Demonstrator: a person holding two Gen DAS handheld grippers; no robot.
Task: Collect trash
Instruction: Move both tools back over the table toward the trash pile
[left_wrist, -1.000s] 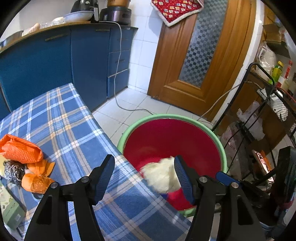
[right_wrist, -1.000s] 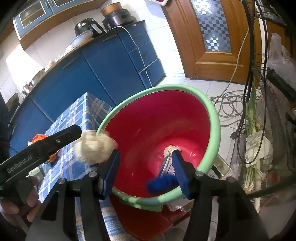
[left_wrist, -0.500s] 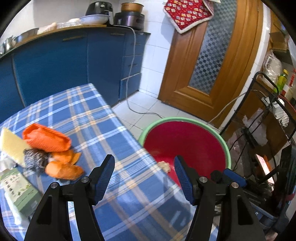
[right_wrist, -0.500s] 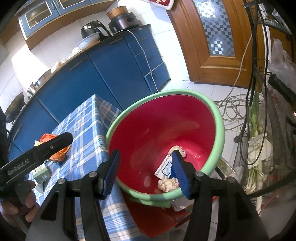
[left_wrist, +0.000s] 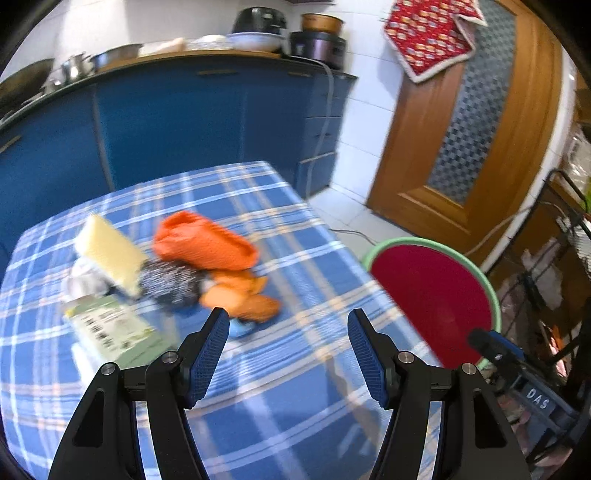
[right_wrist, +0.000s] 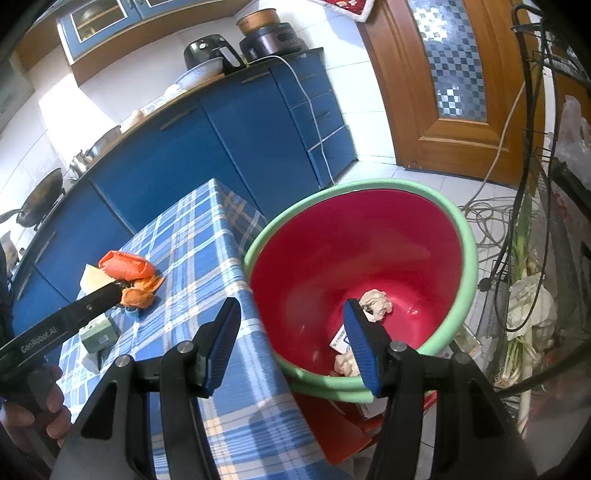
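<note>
Trash sits ahead of the left gripper (left_wrist: 288, 332), whose jaws stand apart and hold nothing: orange peel (left_wrist: 240, 299) just beyond the left jaw, an orange bag (left_wrist: 203, 242) farther on. Right gripper (right_wrist: 291, 332) jaws are also apart, empty, with the red basin (right_wrist: 369, 251) and its crumpled paper (right_wrist: 376, 301) beyond the right jaw.

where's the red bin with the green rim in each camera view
Left wrist: red bin sits at right, beyond the table edge, right of the left tongs.
Right wrist: bin fills the center, crumpled paper inside.
Shared landmark: orange bag on the checked tablecloth.
</note>
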